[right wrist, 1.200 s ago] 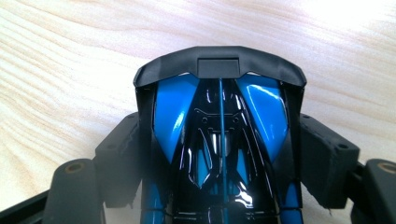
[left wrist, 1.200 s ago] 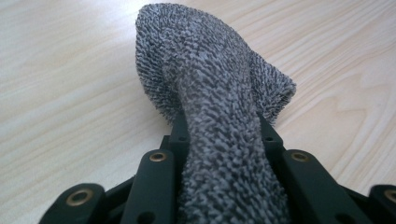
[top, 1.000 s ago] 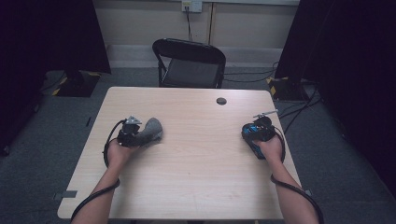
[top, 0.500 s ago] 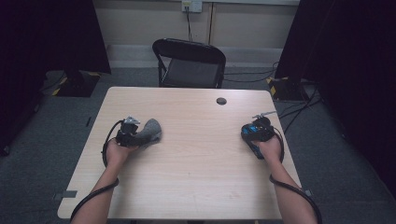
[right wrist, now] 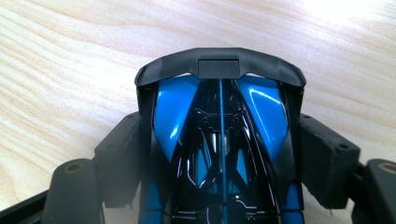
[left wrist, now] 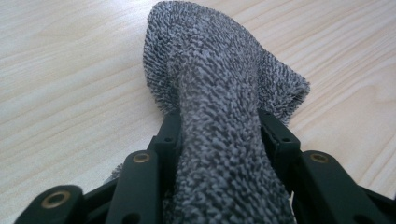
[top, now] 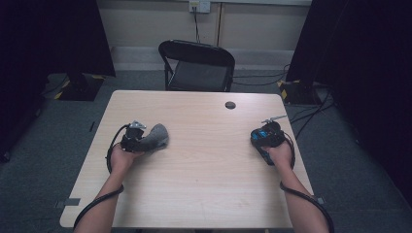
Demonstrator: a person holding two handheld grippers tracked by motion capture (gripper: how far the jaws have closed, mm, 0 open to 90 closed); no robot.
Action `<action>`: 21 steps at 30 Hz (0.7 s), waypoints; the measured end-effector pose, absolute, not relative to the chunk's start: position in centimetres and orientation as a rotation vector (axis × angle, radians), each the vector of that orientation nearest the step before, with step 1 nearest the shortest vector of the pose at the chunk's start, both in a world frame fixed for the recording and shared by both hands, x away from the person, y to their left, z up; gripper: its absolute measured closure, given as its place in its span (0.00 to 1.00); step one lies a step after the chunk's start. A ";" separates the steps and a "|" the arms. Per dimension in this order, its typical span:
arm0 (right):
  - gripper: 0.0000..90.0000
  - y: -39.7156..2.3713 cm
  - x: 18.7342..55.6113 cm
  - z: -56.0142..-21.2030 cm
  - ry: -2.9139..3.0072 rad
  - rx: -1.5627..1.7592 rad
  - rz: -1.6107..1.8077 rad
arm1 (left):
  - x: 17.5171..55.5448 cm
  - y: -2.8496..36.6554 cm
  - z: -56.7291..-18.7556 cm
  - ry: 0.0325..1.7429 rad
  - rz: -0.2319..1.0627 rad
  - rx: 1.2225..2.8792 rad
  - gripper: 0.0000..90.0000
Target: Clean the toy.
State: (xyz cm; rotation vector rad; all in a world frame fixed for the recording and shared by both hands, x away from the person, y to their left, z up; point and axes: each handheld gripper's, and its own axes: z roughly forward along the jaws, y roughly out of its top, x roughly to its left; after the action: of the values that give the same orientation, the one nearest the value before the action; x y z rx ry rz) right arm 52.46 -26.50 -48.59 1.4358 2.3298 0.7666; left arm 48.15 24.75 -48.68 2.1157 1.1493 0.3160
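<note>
A grey fuzzy cloth [top: 158, 136] lies bunched on the left part of the wooden table [top: 204, 184]. My left gripper [top: 147, 141] points right at it. In the left gripper view the cloth [left wrist: 219, 70] fills the gap between the jaws of the left gripper [left wrist: 219, 128]. The jaws have just been opening, and both pads still touch the cloth. On the right part of the table, my right gripper [top: 263, 134] is shut on a blue and black toy car [top: 266, 139]. In the right gripper view the car [right wrist: 261, 112] sits lengthwise between the jaws of the right gripper [right wrist: 222, 119], with its black spoiler beyond them.
A small black round disc [top: 230, 105] sits near the table's far edge. A black folding chair [top: 197, 63] stands behind the table. Cables run across the grey floor at the right. Dark curtains hang on both sides.
</note>
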 end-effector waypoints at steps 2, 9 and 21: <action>0.28 -26.5 52.5 -48.6 2.330 1.438 0.764 | 48.2 24.7 -48.7 1.150 0.317 2.118 0.62; 0.28 -26.5 52.5 -48.6 2.331 1.437 0.763 | 48.4 24.7 -48.6 1.157 0.315 2.129 0.58; 0.28 -26.4 52.6 -48.6 2.333 1.421 0.765 | 48.9 24.6 -48.7 1.165 0.343 2.142 0.51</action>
State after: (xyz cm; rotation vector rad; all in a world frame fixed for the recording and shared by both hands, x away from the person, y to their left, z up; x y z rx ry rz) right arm 52.58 -26.43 -48.64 1.4214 2.3330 0.7647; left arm 48.93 24.58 -48.70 2.1417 1.1647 0.3434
